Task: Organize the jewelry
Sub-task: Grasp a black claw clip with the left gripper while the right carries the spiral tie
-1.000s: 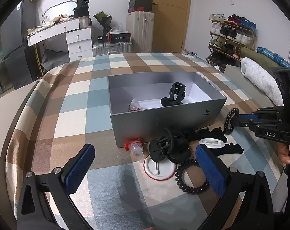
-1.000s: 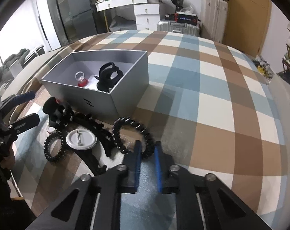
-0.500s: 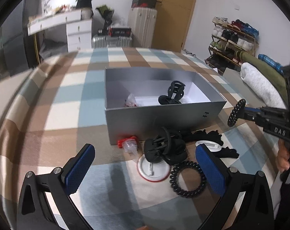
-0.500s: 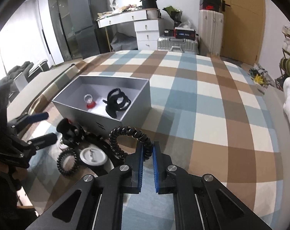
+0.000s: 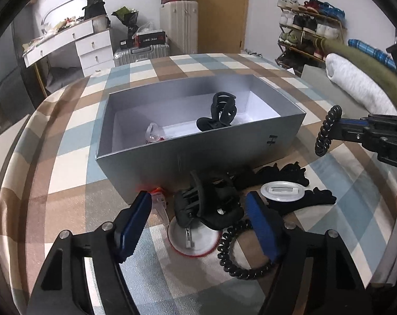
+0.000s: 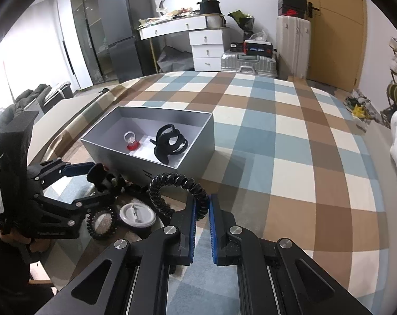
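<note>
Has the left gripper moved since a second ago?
Yes. The left gripper has advanced toward the grey box, now straddling the black claw clip in front of it; its jaws have just been closing.

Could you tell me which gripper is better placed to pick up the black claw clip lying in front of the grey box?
Left: the left gripper brackets the black claw clip; the right gripper already holds a spiral hair tie.

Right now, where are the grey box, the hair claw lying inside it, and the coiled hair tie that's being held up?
grey box (image 5: 224, 155), left wrist view, on its front wall.
hair claw (image 6: 169, 144), right wrist view, on its middle.
coiled hair tie (image 6: 172, 178), right wrist view, on the top of its loop.
</note>
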`<state>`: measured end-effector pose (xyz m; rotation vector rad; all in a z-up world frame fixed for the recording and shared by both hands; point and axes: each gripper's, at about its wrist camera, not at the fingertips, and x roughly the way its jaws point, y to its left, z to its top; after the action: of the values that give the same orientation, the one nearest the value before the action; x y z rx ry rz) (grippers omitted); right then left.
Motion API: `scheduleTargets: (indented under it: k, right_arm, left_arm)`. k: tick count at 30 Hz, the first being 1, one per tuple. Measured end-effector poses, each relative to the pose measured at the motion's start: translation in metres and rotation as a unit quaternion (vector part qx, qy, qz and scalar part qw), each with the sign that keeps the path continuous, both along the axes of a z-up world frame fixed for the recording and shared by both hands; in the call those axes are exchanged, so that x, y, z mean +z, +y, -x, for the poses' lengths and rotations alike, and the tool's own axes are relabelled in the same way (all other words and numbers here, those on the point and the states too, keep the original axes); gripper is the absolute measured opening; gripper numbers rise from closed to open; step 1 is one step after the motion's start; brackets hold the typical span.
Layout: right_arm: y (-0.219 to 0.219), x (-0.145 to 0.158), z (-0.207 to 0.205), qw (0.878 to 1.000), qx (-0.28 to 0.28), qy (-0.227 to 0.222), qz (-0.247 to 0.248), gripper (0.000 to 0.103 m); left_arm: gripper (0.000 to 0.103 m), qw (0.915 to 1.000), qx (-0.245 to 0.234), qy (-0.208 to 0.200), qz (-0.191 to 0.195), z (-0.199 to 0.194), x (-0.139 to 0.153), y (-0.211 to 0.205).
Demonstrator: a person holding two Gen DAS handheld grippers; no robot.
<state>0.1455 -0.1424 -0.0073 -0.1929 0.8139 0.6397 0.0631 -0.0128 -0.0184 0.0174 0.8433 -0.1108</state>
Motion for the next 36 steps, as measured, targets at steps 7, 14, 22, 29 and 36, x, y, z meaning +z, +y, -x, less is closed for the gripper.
scheduleTargets:
  k: [7, 14, 22, 29, 36]
  right_arm:
    - [0.004, 0.001, 0.003, 1.0, 0.007, -0.002, 0.001, 0.008]
    - [0.005, 0.004, 0.005, 1.0, 0.009, -0.005, 0.001, 0.009]
    - [0.005, 0.004, 0.005, 1.0, 0.012, -0.004, 0.0, 0.009]
    - [0.005, 0.005, 0.008, 1.0, 0.016, -0.006, -0.002, 0.008]
    - [0.006, 0.01, 0.01, 1.0, 0.016, -0.014, -0.017, 0.008]
  left_arm:
    - [0.047, 0.9999, -0.011, -0.009, -0.005, 0.004, 0.004, 0.0]
    - [0.048, 0.9993, -0.029, -0.023, 0.0, 0.006, 0.009, -0.006]
    - [0.04, 0.9996, -0.018, -0.003, -0.022, -0.003, -0.001, -0.008]
    - [0.04, 0.9992, -0.026, -0.028, -0.007, 0.005, 0.009, -0.007]
    - [0.04, 0.9969, -0.015, -0.073, 0.025, 0.012, 0.032, 0.007]
